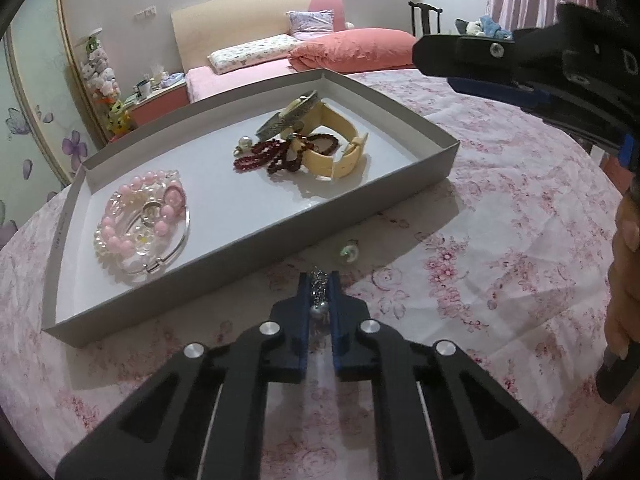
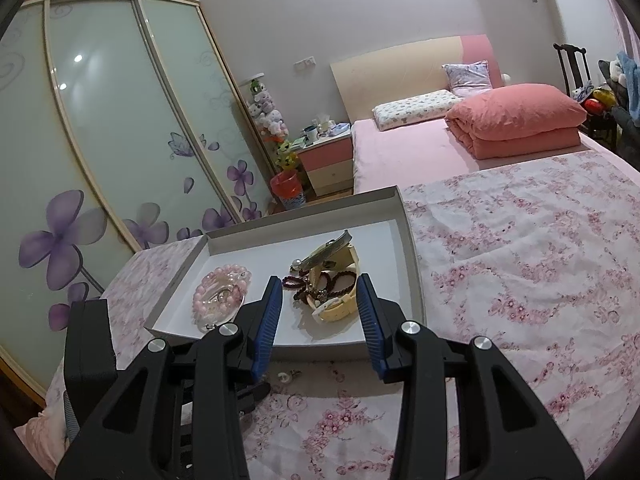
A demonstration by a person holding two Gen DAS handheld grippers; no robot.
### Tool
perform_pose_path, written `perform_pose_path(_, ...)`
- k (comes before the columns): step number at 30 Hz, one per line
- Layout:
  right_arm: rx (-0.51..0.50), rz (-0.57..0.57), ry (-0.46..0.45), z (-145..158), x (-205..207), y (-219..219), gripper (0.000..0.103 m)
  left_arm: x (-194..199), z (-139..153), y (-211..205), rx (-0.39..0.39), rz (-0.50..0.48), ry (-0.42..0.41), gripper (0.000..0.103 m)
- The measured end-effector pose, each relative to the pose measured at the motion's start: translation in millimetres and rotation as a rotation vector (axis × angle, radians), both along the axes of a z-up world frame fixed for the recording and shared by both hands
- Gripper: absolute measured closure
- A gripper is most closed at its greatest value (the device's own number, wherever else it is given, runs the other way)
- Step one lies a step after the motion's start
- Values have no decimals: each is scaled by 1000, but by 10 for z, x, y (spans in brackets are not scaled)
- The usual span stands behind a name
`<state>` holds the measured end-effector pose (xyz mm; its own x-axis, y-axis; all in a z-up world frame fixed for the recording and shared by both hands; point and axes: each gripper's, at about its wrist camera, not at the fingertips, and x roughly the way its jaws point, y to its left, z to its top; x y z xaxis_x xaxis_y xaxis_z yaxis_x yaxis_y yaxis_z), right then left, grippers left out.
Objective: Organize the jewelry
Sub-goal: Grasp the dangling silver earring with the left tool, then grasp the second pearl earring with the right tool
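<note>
My left gripper [image 1: 320,280] is shut on a sparkly drop earring [image 1: 319,290] with a pearl, right at the floral cloth in front of the grey tray [image 1: 240,250]. A second pearl earring [image 1: 347,254] lies loose on the cloth just beyond it, also seen as a pearl earring [image 2: 285,377] in the right wrist view. In the tray lie pink bead bracelets [image 1: 140,220], dark red bead bracelets [image 1: 276,154], a cream watch [image 1: 340,156] and a silver bangle [image 1: 282,120]. My right gripper [image 2: 319,280] hovers open over the tray's near edge with nothing between its fingers.
The tray [image 2: 320,351] sits on a table covered in pink floral cloth [image 2: 520,280]. In the left wrist view the right gripper [image 1: 440,68] hangs at the upper right, with a person's hand [image 1: 624,280] at the right edge. A bed and a wardrobe stand behind.
</note>
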<state>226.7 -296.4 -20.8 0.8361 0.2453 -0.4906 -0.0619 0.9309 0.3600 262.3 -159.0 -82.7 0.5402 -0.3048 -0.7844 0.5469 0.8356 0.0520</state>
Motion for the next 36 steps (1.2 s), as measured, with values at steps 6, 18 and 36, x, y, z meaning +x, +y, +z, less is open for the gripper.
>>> perform_pose_path(6,-8,14,-5,22,-69,45,63,23,12,239,16,71,-7,95)
perform_pose_path(18,-69,97,87,-196,-147,279,63,-72,31,1472,41,325,0,94)
perform_pose_path(36,-305,139,288,-561,198,831,71,-115,49,1654,-36,376,12,94)
